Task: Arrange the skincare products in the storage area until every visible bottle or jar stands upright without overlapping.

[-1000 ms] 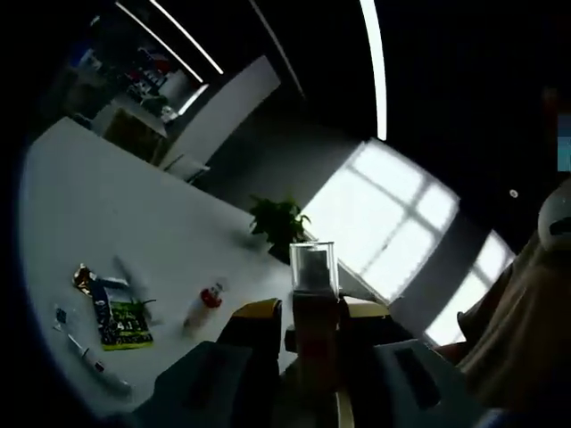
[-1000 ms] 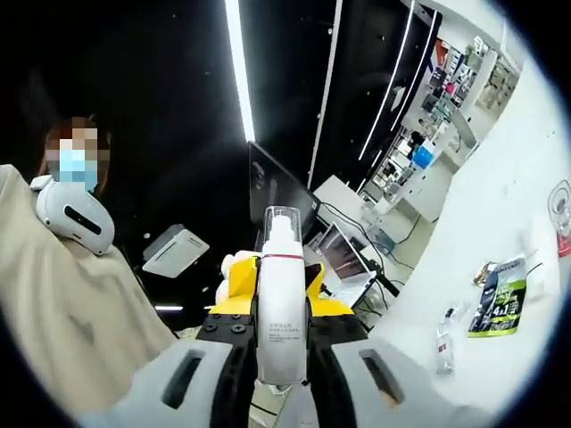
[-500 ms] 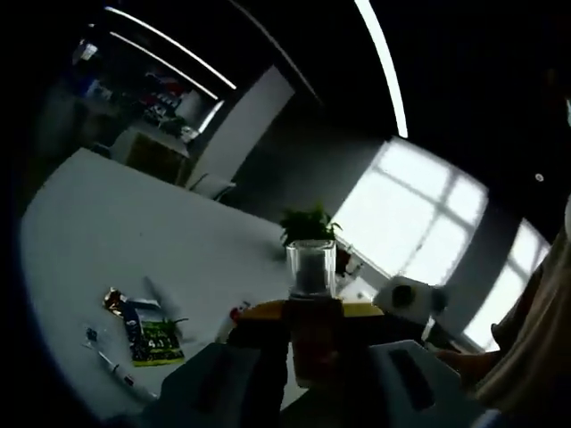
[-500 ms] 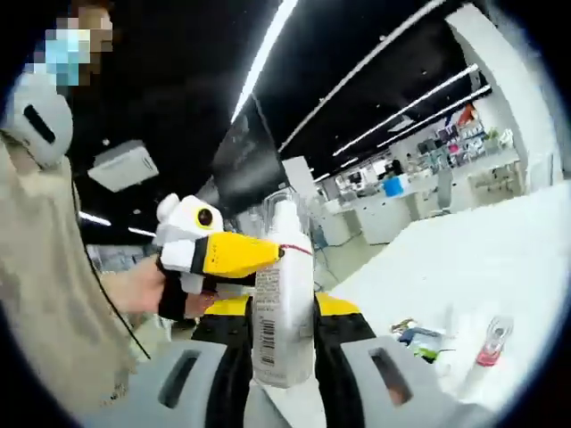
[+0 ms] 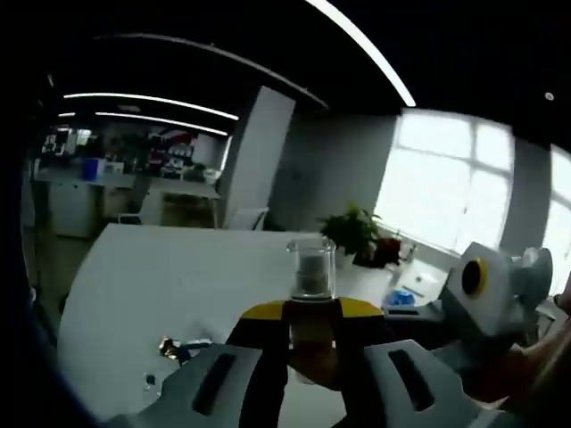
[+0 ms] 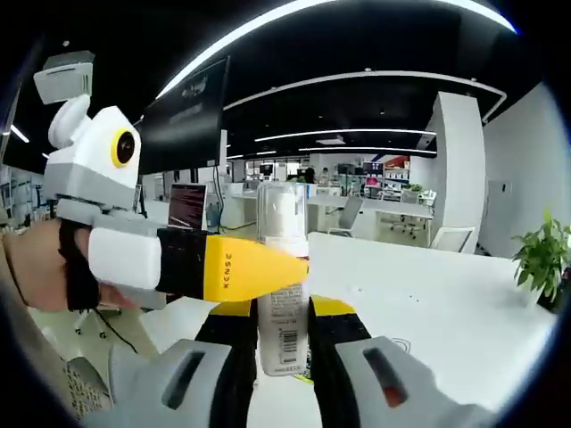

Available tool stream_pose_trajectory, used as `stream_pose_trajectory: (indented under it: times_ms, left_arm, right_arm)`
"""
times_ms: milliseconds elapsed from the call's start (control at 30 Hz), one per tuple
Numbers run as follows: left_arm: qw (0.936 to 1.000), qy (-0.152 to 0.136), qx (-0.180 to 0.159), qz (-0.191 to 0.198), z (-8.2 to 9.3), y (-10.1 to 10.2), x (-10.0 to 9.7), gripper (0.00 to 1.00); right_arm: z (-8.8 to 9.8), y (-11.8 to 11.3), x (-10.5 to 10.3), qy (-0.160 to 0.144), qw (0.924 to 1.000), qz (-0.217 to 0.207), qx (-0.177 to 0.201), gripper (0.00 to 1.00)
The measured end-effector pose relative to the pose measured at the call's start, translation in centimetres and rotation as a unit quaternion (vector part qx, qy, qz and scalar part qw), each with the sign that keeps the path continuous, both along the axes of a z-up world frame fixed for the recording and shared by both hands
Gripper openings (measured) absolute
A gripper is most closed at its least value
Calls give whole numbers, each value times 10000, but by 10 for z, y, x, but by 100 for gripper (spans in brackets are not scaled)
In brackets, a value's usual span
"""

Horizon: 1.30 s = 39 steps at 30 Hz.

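My left gripper (image 5: 310,328) is shut on a small amber bottle with a clear cap (image 5: 311,269), held upright between its yellow-tipped jaws. In the right gripper view, my right gripper (image 6: 283,326) is shut on a tall white bottle with a clear cap (image 6: 282,212) and a barcode label. The left gripper (image 6: 254,267) reaches in from the left of that view in a person's hand (image 6: 40,278), and its yellow jaw crosses in front of the white bottle. The right gripper's white body (image 5: 486,287) sits at the right of the left gripper view. Both bottles are held above the white table (image 5: 169,267).
Small packets and tubes (image 5: 177,349) lie on the table near its front left edge. A potted plant (image 5: 351,228) stands at the table's far end, seen also as the plant (image 6: 541,259). Desks, chairs and shelves stand behind the table (image 6: 428,308).
Both views have swung from looking up at the ceiling to level with the table. The two grippers have come close side by side, each still holding its bottle.
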State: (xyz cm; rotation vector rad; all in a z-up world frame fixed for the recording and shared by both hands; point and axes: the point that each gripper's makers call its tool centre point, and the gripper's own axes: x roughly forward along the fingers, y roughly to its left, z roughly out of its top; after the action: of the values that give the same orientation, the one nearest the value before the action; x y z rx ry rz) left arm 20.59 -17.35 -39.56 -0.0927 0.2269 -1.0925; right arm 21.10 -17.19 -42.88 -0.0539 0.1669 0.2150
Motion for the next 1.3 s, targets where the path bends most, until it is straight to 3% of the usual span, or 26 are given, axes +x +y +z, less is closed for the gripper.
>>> stream_pose_trajectory:
  times_ms: [167, 367, 467, 500, 533, 567, 633, 667, 733, 767, 833, 867, 933, 1100, 1167, 1300]
  left_arm:
    - [9998, -185, 32, -42, 7, 0, -3, 15]
    - [9998, -181, 42, -100, 6, -1, -3, 16]
    - [9965, -447, 231, -672, 2, -6, -7, 17]
    - [9907, -630, 285, -1168, 0, -7, -10, 18]
    - [9888, -565, 44, -1380, 4, -9, -10, 19]
    - [9822, -189, 53, -1868, 0, -4, -18, 21]
    - [9730, 241, -25, -2294, 2, 0, -23, 24]
    - [9685, 153, 33, -2487, 3, 2, -26, 28]
    - [9595, -109, 14, -2815, 10, 4, -35, 29]
    - [9525, -108, 67, -3041, 10, 6, -43, 28]
    - [9470, -142, 20, -3209, 14, 6, -49, 23]
    - [9447, -154, -20, -3274, 16, 6, -53, 22]
    - [9459, -202, -83, -3236, 21, 7, -51, 21]
    - [9398, -217, -172, -3407, 33, 12, -46, 19]
    - [9335, -257, -150, -3573, 36, 12, -50, 18]
    - [9263, -412, 106, -3743, 32, 10, -52, 18]
  right_arm:
    - [9, -1, -3, -244, 9991, 169, 290, 20]
    - [8, 0, -4, -212, 9979, 323, 529, 19]
    - [4, -1, -5, -155, 9957, 402, 824, 19]
    - [4, 6, -9, -114, 9886, 768, 1288, 19]
    - [6, 5, -10, -214, 9868, 868, 1347, 19]
    - [6, 19, -19, -139, 9781, 1440, 1500, 19]
    - [13, 26, -27, -260, 9674, 1875, 1685, 19]
    - [15, 34, -34, -211, 9568, 2270, 1806, 19]
    - [19, 37, -38, -289, 9541, 2529, 1575, 19]
    - [19, 43, -44, -210, 9460, 2827, 1573, 19]
    - [22, 43, -43, -296, 9477, 2891, 1317, 19]
    - [24, 47, -48, -236, 9386, 3159, 1363, 19]
    - [26, 43, -44, -310, 9412, 3128, 1238, 19]
    - [27, 39, -46, -362, 9336, 3385, 1115, 19]
    - [29, 40, -50, -381, 9252, 3581, 1197, 19]
    - [29, 39, -49, -392, 9216, 3696, 1117, 19]
